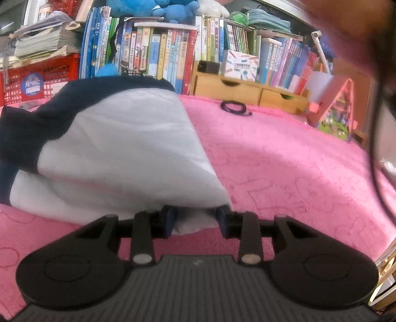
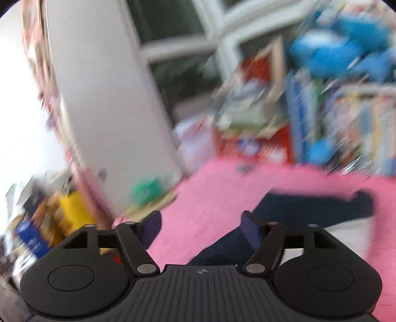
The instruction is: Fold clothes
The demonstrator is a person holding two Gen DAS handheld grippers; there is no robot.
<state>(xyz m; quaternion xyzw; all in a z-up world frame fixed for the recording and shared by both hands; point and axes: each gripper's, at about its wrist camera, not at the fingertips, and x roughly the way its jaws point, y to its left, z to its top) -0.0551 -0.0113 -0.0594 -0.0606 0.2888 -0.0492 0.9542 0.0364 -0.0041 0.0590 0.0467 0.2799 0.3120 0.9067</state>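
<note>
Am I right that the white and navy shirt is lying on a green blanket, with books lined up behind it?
Not quite: the blanket is pink, not green, as the left wrist view shows. The white and navy shirt lies on it, with books lined up behind.

L wrist cam set low, close over pink blanket (image 1: 284, 161), aimed at bookshelf (image 1: 153, 49). R wrist cam tilted, blurred, aimed toward window (image 2: 173, 29). Shared: blanket, shelf, navy-white garment (image 1: 118, 148).

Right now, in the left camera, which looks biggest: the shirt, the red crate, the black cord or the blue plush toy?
1. shirt, closest to the camera
2. red crate
3. blue plush toy, cut off by the edge
4. black cord
</note>
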